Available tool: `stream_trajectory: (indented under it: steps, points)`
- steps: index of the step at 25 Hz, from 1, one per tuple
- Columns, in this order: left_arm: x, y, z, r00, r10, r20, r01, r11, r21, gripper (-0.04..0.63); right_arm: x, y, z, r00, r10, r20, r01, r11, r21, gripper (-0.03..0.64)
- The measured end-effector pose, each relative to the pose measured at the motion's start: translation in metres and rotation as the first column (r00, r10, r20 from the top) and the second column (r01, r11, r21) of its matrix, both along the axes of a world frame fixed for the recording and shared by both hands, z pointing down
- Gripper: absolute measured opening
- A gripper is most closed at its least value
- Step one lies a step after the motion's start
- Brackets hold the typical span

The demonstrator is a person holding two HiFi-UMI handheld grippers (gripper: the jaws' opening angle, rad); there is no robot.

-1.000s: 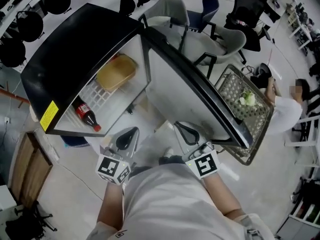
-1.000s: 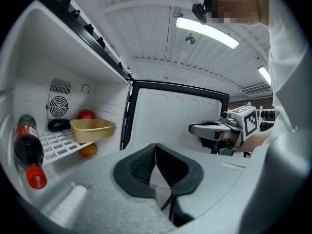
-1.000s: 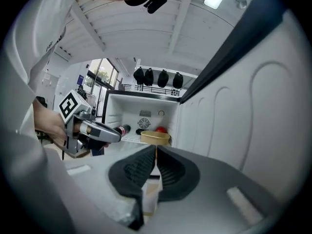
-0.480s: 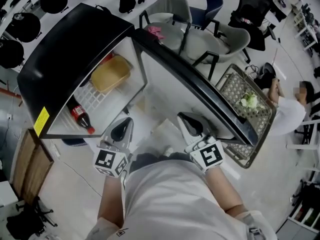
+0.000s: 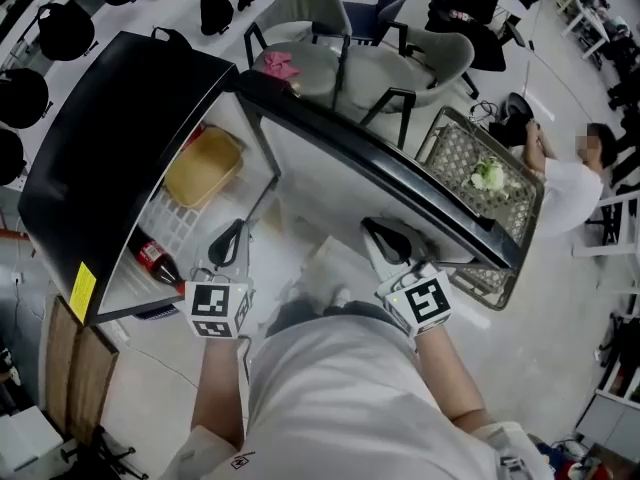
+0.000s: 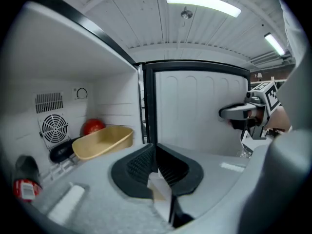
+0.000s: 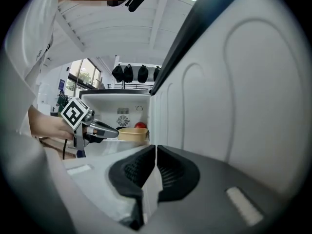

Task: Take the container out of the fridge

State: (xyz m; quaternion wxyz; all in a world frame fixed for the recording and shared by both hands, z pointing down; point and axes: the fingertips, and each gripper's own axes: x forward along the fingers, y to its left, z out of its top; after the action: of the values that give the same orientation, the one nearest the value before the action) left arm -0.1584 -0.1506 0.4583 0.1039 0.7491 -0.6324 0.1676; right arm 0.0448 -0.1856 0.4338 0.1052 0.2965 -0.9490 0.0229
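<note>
A black mini fridge (image 5: 110,138) stands with its door (image 5: 370,168) swung wide. On its white wire shelf rests a tan, shallow container (image 5: 203,165), also seen in the left gripper view (image 6: 103,141) and, far off, in the right gripper view (image 7: 132,133). My left gripper (image 5: 228,243) is shut and empty, just outside the fridge opening, short of the container. My right gripper (image 5: 385,238) is shut and empty too, hanging in front of the door's white inner face. A red round thing (image 6: 92,126) sits behind the container.
A cola bottle (image 5: 155,260) lies at the shelf's front left. Behind the door stand grey chairs (image 5: 320,28), one with a pink item (image 5: 277,65). A wire basket (image 5: 480,183) holding greens and a person (image 5: 560,188) are at the right.
Both grippers have risen a little toward the fridge, the left one nearing the opening. Both have stayed shut and empty. The head view has shifted.
</note>
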Motion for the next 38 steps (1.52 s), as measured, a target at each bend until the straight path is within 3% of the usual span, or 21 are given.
stream_trajectory:
  steps: [7,10,17,22,24,29,34,38]
  points:
    - [-0.021,-0.032,-0.002,0.994,0.002,0.112,-0.002,1.0,-0.005,0.011,0.022,0.003,0.005,0.991,0.136,-0.014,-0.136,0.991,-0.016,0.012]
    - [-0.028,-0.043,0.0,0.991,-0.01,0.137,0.01,1.0,0.001,0.105,0.032,0.007,0.006,0.984,0.178,-0.02,-0.178,0.984,-0.019,0.012]
    - [-0.045,-0.066,0.006,0.949,-0.02,0.314,0.021,1.0,0.001,0.197,0.039,0.023,0.004,0.977,0.205,-0.063,-0.205,0.979,0.005,0.012]
    - [-0.049,-0.08,0.013,0.929,0.0,0.371,0.009,1.0,-0.024,0.202,0.05,0.03,0.006,0.967,0.242,-0.077,-0.243,0.97,-0.014,0.012]
    - [-0.05,-0.083,0.021,0.91,0.02,0.414,0.007,0.998,-0.063,0.201,0.055,0.031,0.005,0.962,0.26,-0.08,-0.261,0.965,-0.014,0.012]
    - [-0.055,-0.086,0.04,0.82,0.061,0.57,0.028,0.989,-0.146,0.201,0.064,0.038,0.008,0.951,0.291,-0.103,-0.293,0.956,-0.012,0.012]
    - [-0.059,-0.087,0.044,0.774,0.073,0.63,0.043,0.985,-0.167,0.184,0.071,0.044,0.009,0.943,0.31,-0.117,-0.314,0.949,-0.012,0.012]
    - [-0.064,-0.087,0.04,0.74,0.06,0.67,0.056,0.987,-0.15,0.088,0.074,0.047,0.01,0.941,0.317,-0.122,-0.321,0.947,-0.013,0.012]
